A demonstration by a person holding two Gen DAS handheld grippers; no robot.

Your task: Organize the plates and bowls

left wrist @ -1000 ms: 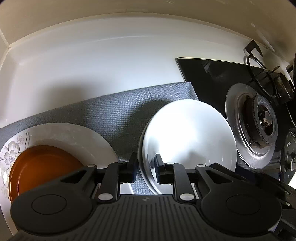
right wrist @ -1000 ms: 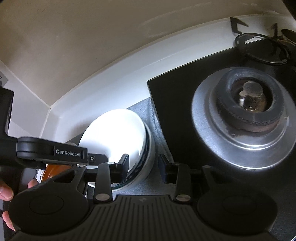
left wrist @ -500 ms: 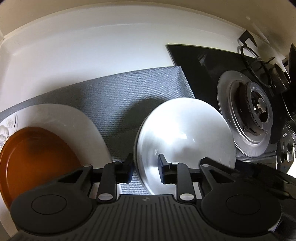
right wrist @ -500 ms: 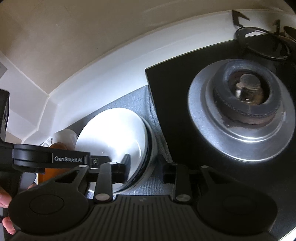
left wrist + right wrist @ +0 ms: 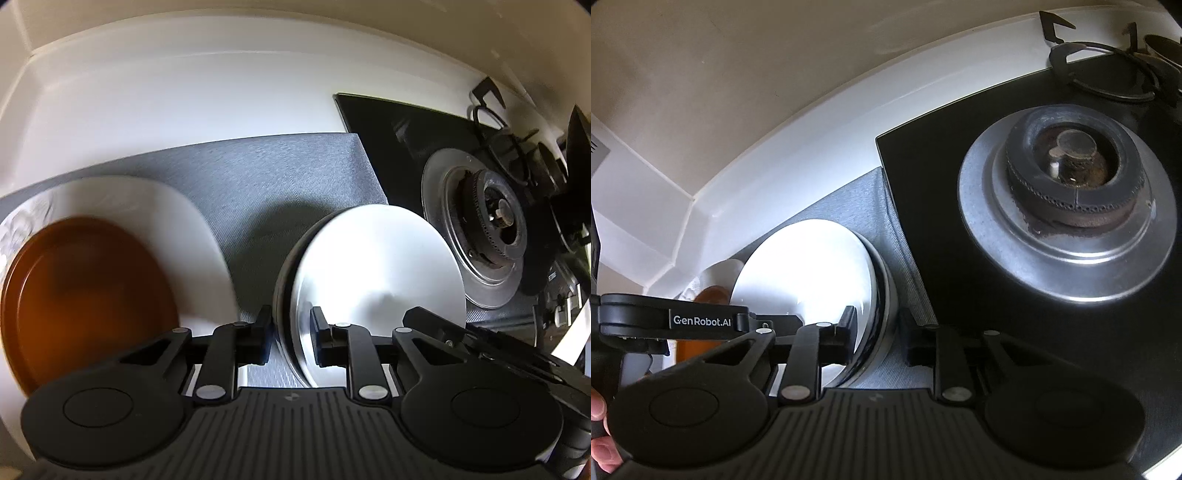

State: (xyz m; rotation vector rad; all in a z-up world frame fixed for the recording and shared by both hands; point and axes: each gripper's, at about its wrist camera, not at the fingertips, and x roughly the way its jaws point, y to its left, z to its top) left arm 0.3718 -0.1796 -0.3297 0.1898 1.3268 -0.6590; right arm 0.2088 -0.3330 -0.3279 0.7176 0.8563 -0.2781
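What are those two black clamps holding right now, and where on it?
Both hold the round white bowl by its rim: the left gripper clamps the left edge, the right gripper, whose jaws have just been closing, the right edge.

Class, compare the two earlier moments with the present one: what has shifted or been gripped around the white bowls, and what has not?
The right gripper has just closed across the rim of the white bowls; the left gripper, also closing, pinches the opposite rim. The stack now tilts more steeply off the grey mat. The orange plate, the floral plate beneath it and the burner stayed put.
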